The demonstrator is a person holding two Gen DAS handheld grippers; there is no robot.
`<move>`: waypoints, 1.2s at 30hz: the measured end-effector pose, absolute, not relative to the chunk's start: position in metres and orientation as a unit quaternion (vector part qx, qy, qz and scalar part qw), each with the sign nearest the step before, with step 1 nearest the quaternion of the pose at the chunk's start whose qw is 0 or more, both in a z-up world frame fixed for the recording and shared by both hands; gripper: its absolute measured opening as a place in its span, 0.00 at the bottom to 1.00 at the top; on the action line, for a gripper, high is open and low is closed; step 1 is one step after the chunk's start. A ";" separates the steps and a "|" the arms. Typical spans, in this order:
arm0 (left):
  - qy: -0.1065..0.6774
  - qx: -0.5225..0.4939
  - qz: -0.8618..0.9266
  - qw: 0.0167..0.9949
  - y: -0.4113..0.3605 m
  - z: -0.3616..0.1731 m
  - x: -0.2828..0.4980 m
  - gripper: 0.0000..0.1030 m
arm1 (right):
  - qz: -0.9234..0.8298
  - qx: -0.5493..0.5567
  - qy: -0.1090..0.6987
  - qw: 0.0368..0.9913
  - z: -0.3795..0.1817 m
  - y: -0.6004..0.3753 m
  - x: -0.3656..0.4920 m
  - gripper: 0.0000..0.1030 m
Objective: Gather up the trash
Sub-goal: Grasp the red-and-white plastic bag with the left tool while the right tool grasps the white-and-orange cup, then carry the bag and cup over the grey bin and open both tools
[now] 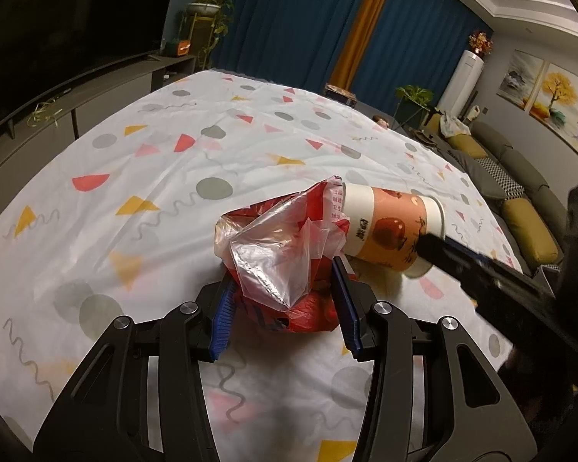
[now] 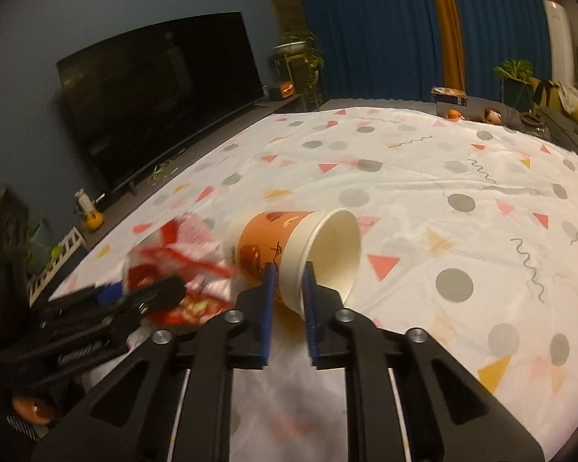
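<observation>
On white patterned tablecloth [image 1: 142, 177], near its front edge: left gripper [image 1: 285, 308] clamped on crumpled red-and-clear plastic bag [image 1: 281, 254]; right gripper [image 2: 288, 300] pinching rim wall of tipped orange paper cup [image 2: 289, 246], cup beside bag; both trash items gripped, neither binned yet, no bin visible

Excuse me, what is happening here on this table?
A person is collecting trash with two tools. The left hand-held gripper has its jaws around a crumpled red plastic bag. The right hand-held gripper is pinching the rim of a paper cup, which lies on its side on the patterned tablecloth.
</observation>
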State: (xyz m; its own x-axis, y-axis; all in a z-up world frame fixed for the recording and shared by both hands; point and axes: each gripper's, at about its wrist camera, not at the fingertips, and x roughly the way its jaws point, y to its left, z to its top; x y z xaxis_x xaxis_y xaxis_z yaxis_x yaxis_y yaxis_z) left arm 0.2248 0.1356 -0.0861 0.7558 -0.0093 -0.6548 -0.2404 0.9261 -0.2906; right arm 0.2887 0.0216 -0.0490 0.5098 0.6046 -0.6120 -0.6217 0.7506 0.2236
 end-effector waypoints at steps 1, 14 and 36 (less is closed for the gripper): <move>0.344 -0.182 0.063 0.919 0.136 -0.086 0.225 0.44 | 0.354 -0.015 0.344 0.870 -0.048 0.022 0.283 0.09; 0.342 -0.188 0.051 0.919 0.133 -0.087 0.223 0.44 | 0.292 -0.020 0.305 0.906 -0.025 -0.009 0.242 0.04; 0.307 -0.125 -0.027 0.943 0.038 -0.032 0.184 0.44 | 0.202 -0.005 0.253 0.946 0.012 -0.114 0.191 0.04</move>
